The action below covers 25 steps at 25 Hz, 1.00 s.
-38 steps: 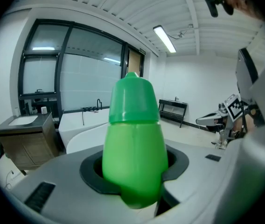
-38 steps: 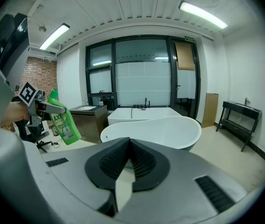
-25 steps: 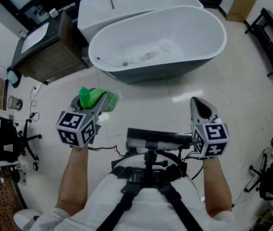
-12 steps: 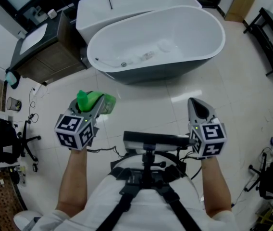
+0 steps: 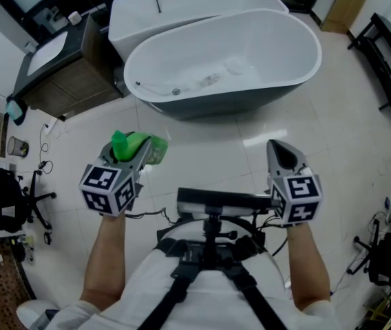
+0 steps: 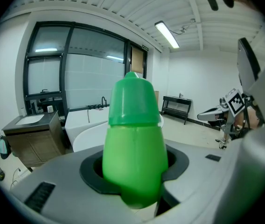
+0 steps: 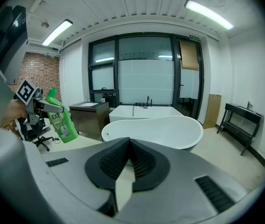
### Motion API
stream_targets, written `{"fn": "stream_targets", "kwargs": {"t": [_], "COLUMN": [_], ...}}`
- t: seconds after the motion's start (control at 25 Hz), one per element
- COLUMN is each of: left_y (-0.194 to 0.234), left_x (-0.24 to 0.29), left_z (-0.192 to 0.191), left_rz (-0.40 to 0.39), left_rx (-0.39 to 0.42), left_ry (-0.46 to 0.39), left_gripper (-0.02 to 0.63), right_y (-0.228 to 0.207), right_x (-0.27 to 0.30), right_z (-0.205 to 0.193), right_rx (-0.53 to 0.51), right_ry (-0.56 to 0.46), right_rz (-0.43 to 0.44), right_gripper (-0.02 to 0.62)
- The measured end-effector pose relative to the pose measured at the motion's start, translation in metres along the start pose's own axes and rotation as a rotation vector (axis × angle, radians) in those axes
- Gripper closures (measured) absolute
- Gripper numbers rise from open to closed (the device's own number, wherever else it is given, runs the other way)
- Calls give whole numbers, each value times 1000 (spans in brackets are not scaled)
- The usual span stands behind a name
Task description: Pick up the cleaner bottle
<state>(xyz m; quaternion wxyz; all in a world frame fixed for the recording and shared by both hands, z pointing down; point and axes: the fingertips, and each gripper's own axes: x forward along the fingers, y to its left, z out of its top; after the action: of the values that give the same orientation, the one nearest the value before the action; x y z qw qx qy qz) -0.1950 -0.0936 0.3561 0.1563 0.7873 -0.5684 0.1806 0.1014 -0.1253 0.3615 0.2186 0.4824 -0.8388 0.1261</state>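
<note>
I stand on a glossy pale floor (image 5: 216, 150) facing a white bathtub (image 5: 223, 53), with a dark vanity (image 5: 58, 74) left of it and tall windows (image 7: 146, 78) behind.

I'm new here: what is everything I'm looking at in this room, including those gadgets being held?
green plastic cleaner bottle: one, green, held in the left gripper's jaws
white oval freestanding bathtub: one, white inside and dark grey outside, on the tiled floor ahead
white rectangular bathtub: one, white, behind the oval one
wooden vanity cabinet: one, brown with a white basin, left of the tubs
black office chair: one, black, left edge
black metal rack: one, black, right edge
left gripper: one, grey, jaws closed on the bottle
right gripper: one, grey, jaws shut, empty
</note>
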Motion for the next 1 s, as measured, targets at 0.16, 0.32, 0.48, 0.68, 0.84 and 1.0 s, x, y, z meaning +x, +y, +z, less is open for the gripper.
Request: {"fn": "stream_targets", "kwargs": {"t": [0.16,0.32,0.48,0.68,0.84,1.0], "left_y": [-3,-4,-4,-6,-7,-9], "left_x": [-2,-3,-4,-4,-3,-2], "left_z": [-2,-2,-2,-3,-2,-2], "left_rz": [-4,-8,-9,-13,-20,-25], "left_rx": [0,0,1,3,4,5], "left_ry": [-3,-2,0,2,5,8], "left_gripper": [425,425,425,425,425,425], "right_y": [3,4,5,4,2,1], "right_x": [1,2,3,4,6,7], "right_z": [-1,0,0,-3,-3,-5], "right_rx": [-7,-15,-19,-24,-25,-28], "right_ry": [3,7,13,22,32,42], "right_rz": [4,7,9,10,7,11], "right_gripper": [588,589,589,589,589,589]}}
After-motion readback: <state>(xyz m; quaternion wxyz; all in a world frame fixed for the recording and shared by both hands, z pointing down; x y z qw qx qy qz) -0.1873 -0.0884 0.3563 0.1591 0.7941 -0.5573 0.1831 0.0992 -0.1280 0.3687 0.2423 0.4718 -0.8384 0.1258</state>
